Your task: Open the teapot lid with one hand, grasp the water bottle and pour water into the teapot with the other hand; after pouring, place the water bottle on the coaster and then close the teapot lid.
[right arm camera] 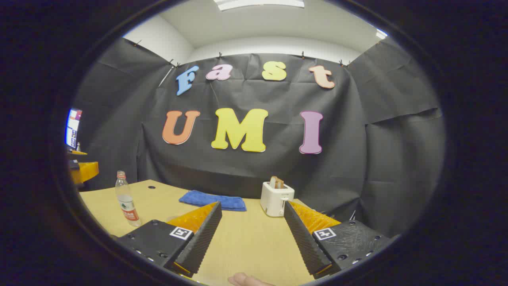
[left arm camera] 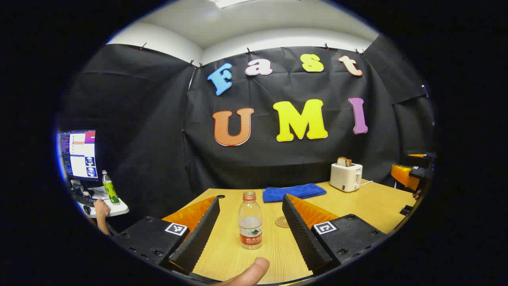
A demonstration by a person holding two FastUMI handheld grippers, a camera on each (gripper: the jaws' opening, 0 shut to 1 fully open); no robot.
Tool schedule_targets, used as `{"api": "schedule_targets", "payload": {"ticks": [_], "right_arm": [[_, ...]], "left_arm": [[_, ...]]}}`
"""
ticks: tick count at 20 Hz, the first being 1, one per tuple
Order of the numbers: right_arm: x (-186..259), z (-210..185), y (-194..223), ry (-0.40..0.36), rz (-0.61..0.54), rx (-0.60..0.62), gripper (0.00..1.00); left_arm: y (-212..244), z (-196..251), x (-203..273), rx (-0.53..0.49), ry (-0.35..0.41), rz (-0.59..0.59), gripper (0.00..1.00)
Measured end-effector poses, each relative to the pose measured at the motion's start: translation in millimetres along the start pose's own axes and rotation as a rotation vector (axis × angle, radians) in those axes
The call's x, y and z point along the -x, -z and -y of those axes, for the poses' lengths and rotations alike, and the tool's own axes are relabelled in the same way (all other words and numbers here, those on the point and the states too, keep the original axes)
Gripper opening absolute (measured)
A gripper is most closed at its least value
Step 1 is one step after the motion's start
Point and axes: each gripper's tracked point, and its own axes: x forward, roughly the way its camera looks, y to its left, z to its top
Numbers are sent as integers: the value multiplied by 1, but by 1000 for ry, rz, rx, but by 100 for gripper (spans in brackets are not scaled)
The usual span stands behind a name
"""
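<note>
Coaster [left arm camera: 282, 221] perhaps half-hidden behind claw finger

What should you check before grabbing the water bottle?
1. Bottle upright on the table: ok.
2. Left gripper open, with the bottle ahead between its fingers: ok.
3. Nothing touching the bottle; the coaster lies just behind it, to the right: ok.
4. Bottle cap on or off: cannot tell.
5. Right gripper open with nothing between its fingers, free for the lid: ok.
6. Where the teapot stands and whether its lid is off: cannot tell.
</note>
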Motion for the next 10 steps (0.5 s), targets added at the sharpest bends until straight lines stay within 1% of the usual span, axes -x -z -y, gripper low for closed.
{"api": "schedule_targets", "payload": {"ticks": [1,2,3,5,8,10], "right_arm": [[-3,-3,6,-13,-8,12,95],[-8,-6,10,-21,-20,20,95],[-8,-9,12,-34,-34,32,95],[-9,-7,13,-29,-35,40,95],[-8,-8,11,-29,-22,45,95],[-7,-10,11,-37,-20,39,95]], "left_arm": [[3,5,-2,4,22,-14,99],[6,7,-3,2,27,-23,99],[7,5,-4,-7,21,-24,99],[13,2,-7,-22,9,-34,99],[17,3,-8,-21,1,-47,99],[22,-2,-10,-19,-19,-61,99]]}}
